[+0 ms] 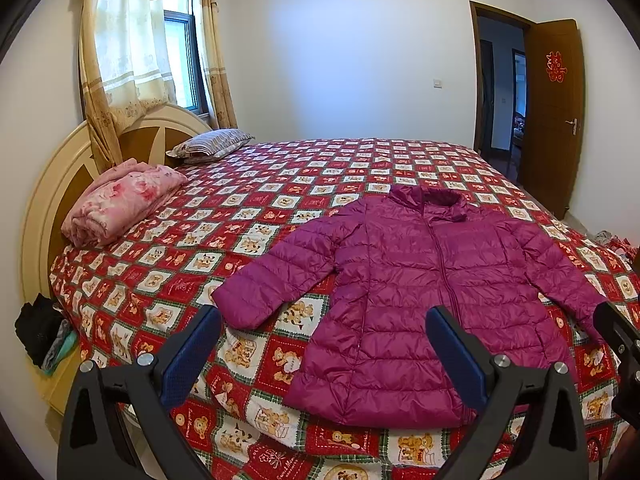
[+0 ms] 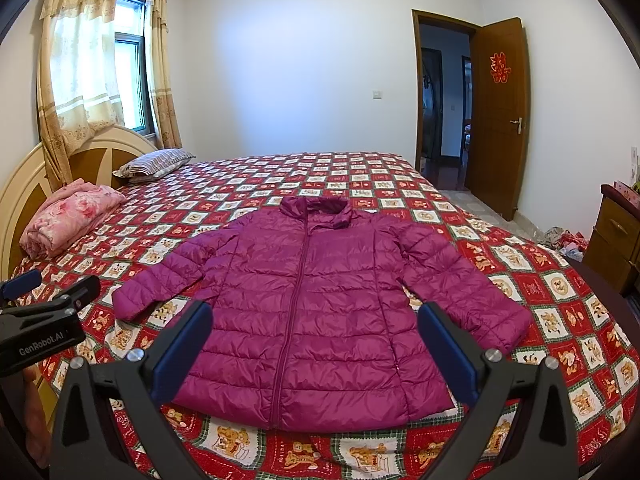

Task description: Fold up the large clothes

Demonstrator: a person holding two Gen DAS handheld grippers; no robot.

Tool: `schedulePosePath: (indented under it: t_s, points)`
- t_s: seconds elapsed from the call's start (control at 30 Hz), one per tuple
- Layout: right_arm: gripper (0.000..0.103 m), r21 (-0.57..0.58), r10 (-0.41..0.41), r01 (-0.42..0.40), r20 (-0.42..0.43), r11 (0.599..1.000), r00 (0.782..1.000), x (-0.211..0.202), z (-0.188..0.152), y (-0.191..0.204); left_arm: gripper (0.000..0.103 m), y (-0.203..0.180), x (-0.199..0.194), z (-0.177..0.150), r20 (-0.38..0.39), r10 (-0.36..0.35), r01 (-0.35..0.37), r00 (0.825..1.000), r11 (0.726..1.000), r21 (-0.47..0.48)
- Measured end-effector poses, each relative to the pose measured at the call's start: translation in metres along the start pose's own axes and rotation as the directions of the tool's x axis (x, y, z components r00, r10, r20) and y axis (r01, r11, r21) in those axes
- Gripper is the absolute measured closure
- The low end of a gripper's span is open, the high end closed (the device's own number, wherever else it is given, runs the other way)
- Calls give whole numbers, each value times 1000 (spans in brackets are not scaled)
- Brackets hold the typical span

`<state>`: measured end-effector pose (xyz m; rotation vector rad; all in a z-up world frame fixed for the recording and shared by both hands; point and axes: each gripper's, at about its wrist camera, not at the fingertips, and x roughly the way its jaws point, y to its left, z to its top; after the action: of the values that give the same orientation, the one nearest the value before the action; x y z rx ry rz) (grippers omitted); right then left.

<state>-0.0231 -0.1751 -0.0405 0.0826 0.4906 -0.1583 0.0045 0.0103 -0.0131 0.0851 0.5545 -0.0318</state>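
Where the bed meets the near edge, the left tongs hang wide and empty; the purple jacket lies flat, zipped, collar toward the far edge — its hem corners hidden behind the fingers — and the right tongs gape wide, empty.

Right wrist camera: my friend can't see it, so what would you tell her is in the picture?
A purple puffy jacket lies flat and zipped on a bed with a red teddy-bear quilt, sleeves spread out. The open right gripper hovers near its hem, holding nothing, and the left gripper peeks in from the left edge.
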Motion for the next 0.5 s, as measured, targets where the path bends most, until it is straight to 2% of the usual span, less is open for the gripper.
schedulePosePath:
  t_s: [0.5]
  points:
    - [0,2,1,-1,-3,1000,1000,0,1,0,1,0,0,1,-2,0,0,1000,1000,-1]
